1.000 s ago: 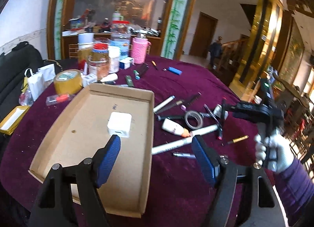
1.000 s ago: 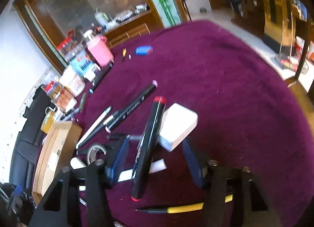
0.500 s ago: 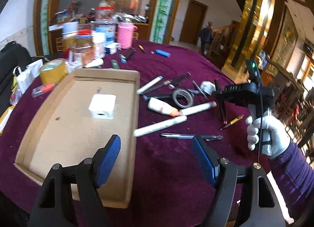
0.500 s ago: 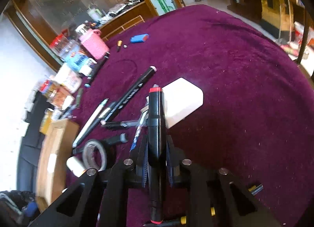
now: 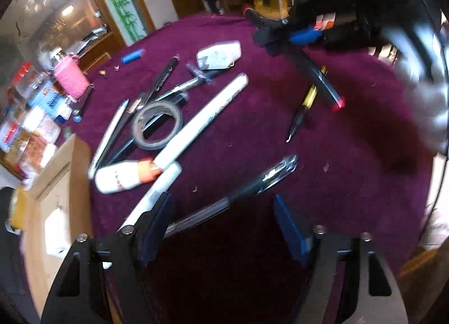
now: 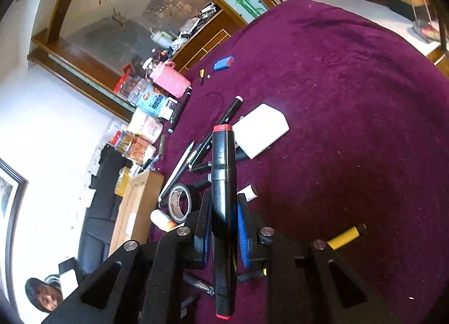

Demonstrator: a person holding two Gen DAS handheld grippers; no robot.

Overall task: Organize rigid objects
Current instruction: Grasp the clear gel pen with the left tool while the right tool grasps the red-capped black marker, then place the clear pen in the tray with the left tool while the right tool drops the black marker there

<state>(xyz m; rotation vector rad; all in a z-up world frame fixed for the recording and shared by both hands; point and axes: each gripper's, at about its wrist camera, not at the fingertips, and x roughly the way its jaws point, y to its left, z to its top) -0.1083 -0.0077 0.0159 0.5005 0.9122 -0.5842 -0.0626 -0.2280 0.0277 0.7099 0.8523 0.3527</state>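
Note:
In the left wrist view my left gripper point(image 5: 223, 211) hangs low over the purple tablecloth, its jaws closing. A clear-and-black pen point(image 5: 252, 183) lies slanted on the cloth, its near end between the blue pads beside the left pad point(image 5: 157, 225); no pad presses on it. My right gripper point(image 6: 223, 228) is shut on a black marker point(image 6: 223, 183) with red ends, held clear of the table. From the left wrist view that marker point(image 5: 317, 74) slants down from the right gripper point(image 5: 303, 36) at the top right. The cardboard box point(image 5: 56, 183) is at the left edge.
Loose items lie ahead: tape roll point(image 5: 157, 124), long white marker point(image 5: 204, 122), white glue bottle point(image 5: 123, 175), white block point(image 5: 219, 54), yellow-and-black pen point(image 5: 306, 102), blue lighter point(image 5: 132, 56). A pink cup point(image 6: 169, 80) and jars stand at the far edge.
My left gripper swung from over the box to low above the pens, rolling as it went, its jaws narrower. The right gripper closed on the black marker and lifted it.

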